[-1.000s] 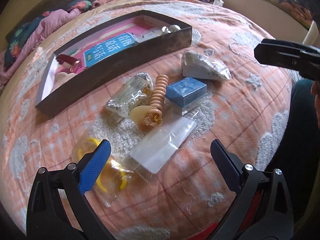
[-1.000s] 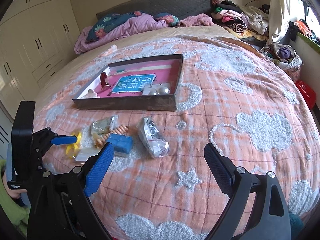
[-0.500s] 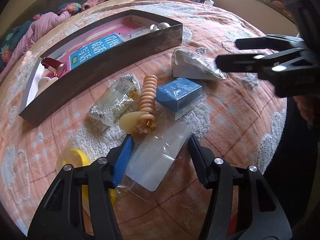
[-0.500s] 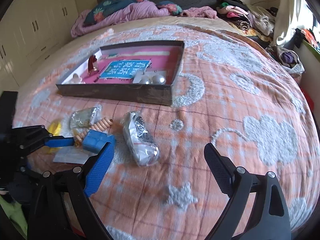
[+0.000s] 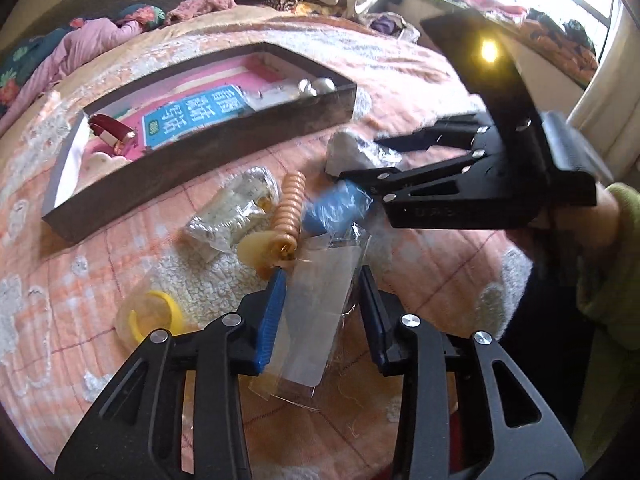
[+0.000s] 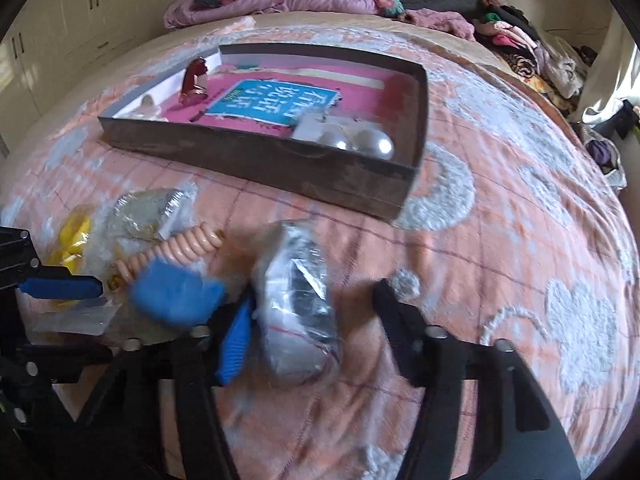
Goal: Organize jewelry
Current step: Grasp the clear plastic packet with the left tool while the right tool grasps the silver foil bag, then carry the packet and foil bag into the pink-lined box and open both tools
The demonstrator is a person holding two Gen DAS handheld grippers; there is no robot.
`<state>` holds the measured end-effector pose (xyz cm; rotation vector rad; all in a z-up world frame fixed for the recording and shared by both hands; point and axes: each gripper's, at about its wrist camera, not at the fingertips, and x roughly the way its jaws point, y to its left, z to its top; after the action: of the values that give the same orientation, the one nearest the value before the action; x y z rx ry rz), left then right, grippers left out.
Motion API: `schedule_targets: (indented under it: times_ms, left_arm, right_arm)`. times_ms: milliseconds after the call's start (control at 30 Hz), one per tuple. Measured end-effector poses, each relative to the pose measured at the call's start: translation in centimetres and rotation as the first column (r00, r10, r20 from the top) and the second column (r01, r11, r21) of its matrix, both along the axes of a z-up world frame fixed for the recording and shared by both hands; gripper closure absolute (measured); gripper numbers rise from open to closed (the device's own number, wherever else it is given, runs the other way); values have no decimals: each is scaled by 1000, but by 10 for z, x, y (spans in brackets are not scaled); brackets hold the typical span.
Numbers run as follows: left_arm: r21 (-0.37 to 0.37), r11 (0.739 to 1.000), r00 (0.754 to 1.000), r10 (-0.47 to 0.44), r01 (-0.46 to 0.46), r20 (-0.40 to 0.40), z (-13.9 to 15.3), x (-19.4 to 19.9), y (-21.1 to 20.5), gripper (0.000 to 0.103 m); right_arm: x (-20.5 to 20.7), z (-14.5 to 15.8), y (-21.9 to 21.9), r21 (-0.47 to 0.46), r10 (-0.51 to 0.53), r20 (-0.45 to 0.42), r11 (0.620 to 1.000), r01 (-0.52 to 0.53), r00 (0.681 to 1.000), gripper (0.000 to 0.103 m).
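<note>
A clear flat packet [image 5: 320,312] is bracketed on the bed [image 5: 432,264] by the left gripper [image 5: 322,304], its jaws narrowed against the packet's edges; a firm clamp cannot be confirmed. A crinkled silver bag [image 6: 300,304] is straddled by the right gripper [image 6: 316,320], whose jaws stand apart. The dark tray [image 6: 256,160] lies just beyond.

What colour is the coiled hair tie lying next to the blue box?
Peach-tan, almost a light copper. The coiled hair tie shows best in the left wrist view, just left of the blue box.
</note>
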<state>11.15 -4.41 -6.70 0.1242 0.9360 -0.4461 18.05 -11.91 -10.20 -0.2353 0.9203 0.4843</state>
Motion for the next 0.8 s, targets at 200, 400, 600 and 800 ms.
schedule_targets:
  times_ms: [200,400,600,800]
  left_arm:
    - [-42,999,999,29,-28,30,17,-3,12,75]
    - [-68,996,996,66,-63,52,31,-3,25,75]
    - [-83,990,991,117,-111,61,40,5,40,75]
    - [-93,984,985,158,-151,74,48,11,52,75]
  right_arm:
    - [-7,11,-16,108,-39,-21,993,41,999,72]
    - [-25,35,-28,197,-61,-3,979,60,998,73]
    - [-37,53,-27,235,-57,23,971,50,998,73]
    - [-38,65,-24,248,-52,50,968,38,997,73]
